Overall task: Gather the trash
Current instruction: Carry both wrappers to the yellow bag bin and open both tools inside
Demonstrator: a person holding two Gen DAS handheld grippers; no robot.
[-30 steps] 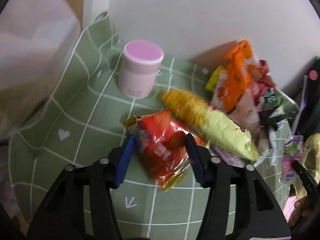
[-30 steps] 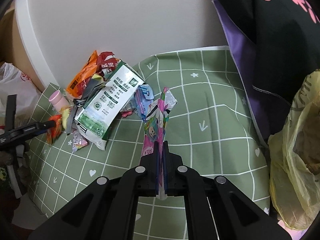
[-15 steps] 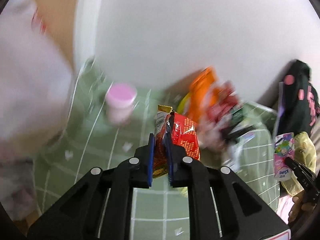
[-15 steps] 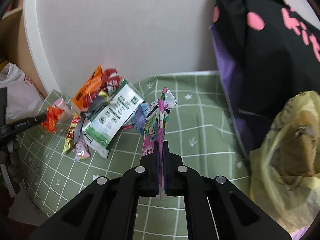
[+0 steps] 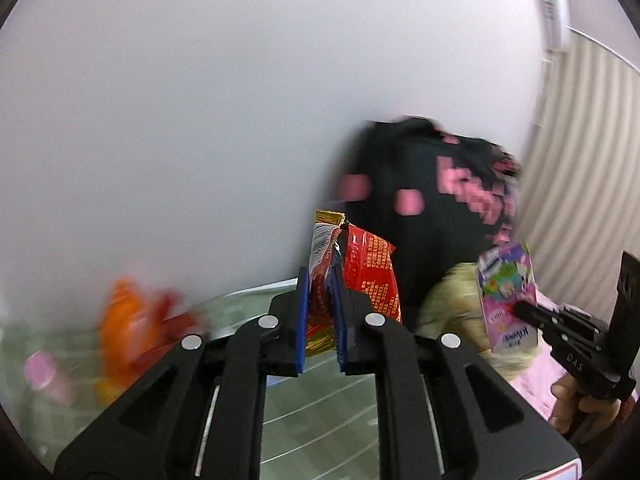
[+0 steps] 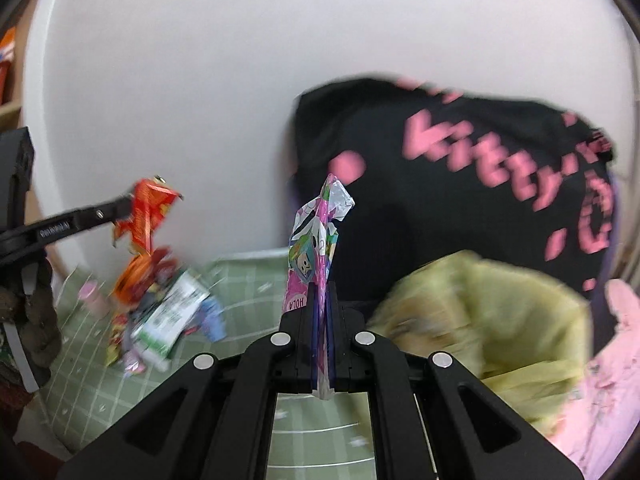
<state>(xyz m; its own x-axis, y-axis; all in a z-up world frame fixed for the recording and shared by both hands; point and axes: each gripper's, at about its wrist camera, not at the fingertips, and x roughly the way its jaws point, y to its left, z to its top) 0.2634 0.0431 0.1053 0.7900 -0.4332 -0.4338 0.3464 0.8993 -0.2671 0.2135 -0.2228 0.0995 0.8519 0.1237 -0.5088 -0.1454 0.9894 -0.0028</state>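
My left gripper (image 5: 322, 316) is shut on a red and gold snack wrapper (image 5: 352, 276), held up in the air above the green checked cloth (image 5: 312, 432). My right gripper (image 6: 320, 320) is shut on a pink cartoon wrapper (image 6: 312, 248), also lifted. Seen from the right wrist, the left gripper (image 6: 124, 210) holds the red wrapper (image 6: 146, 210) at the left. Seen from the left wrist, the right gripper (image 5: 520, 312) holds the pink wrapper (image 5: 506, 296) at the right. A yellow plastic bag (image 6: 492, 320) lies open at the right.
A heap of wrappers (image 6: 156, 296) and a pink-lidded cup (image 6: 92, 298) stay on the green cloth (image 6: 248, 292) by the white wall. A black bag with pink lettering (image 6: 460, 168) stands behind the yellow bag. Pink fabric (image 6: 608, 396) lies at the far right.
The left gripper closed on the red wrapper, lifted it off the cloth and swung right. The right gripper rose with the pink wrapper and turned toward the yellow bag.
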